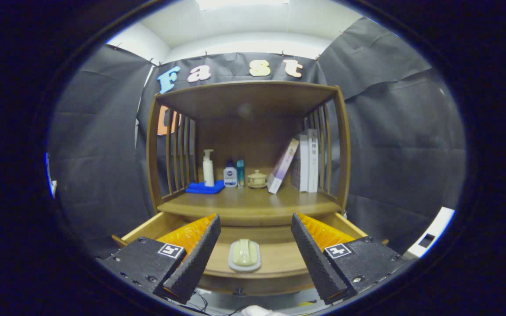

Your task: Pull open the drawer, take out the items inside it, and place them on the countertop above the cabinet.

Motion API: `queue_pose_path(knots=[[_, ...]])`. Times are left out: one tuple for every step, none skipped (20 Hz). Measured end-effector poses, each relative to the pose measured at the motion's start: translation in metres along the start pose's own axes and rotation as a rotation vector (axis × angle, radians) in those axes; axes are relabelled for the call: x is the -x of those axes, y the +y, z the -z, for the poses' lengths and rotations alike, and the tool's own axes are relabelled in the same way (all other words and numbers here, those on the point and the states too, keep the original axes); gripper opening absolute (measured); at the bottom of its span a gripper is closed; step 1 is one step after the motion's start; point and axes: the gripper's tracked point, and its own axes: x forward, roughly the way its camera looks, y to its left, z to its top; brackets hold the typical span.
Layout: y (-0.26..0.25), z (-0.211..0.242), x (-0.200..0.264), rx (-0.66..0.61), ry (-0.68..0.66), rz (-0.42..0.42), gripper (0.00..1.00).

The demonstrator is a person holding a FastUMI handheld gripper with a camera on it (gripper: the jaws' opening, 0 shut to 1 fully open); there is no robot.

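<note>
Open gripper [255, 221] frames soap dish [244, 255] in drawer [279, 256], long axis pointing away.

Black cloth walls [402, 131] surround a wooden shelf unit [248, 94] under white ceiling [244, 22].

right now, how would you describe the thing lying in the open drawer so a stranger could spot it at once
Start at the wooden cabinet against the black cloth wall, then drop below its countertop to the pulled-out drawer. On the drawer's floor, between the open gripper fingers, lies a pale green soap bar in a light grey dish. It lies alone and flat in the drawer; the bottles, jar and books all stand on the countertop.
</note>
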Motion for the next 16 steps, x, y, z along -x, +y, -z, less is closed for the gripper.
queue_pose_path(knots=[[0.000, -0.013, -0.008, -0.008, 0.003, -0.001, 1.00], [0.002, -0.022, -0.016, -0.025, 0.013, -0.001, 1.00], [0.005, -0.031, -0.026, -0.039, 0.027, -0.009, 1.00], [0.008, -0.036, -0.035, -0.046, 0.056, -0.019, 1.00], [0.011, -0.039, -0.046, -0.055, 0.087, -0.036, 1.00], [0.014, -0.039, -0.056, -0.067, 0.126, -0.047, 1.00], [0.016, -0.037, -0.067, -0.076, 0.166, -0.058, 1.00], [0.017, -0.034, -0.079, -0.081, 0.205, -0.060, 1.00], [0.016, -0.026, -0.090, -0.076, 0.257, -0.049, 1.00], [0.015, -0.019, -0.099, -0.069, 0.304, -0.044, 1.00], [0.015, -0.010, -0.108, -0.060, 0.345, -0.037, 1.00], [0.014, -0.001, -0.115, -0.046, 0.388, -0.029, 0.99], [0.015, 0.011, -0.120, -0.033, 0.437, -0.027, 0.97], [0.016, 0.022, -0.124, -0.031, 0.485, -0.030, 0.95], [0.018, 0.036, -0.128, -0.024, 0.542, -0.037, 0.93], [0.019, 0.051, -0.131, -0.017, 0.605, -0.041, 0.90]])
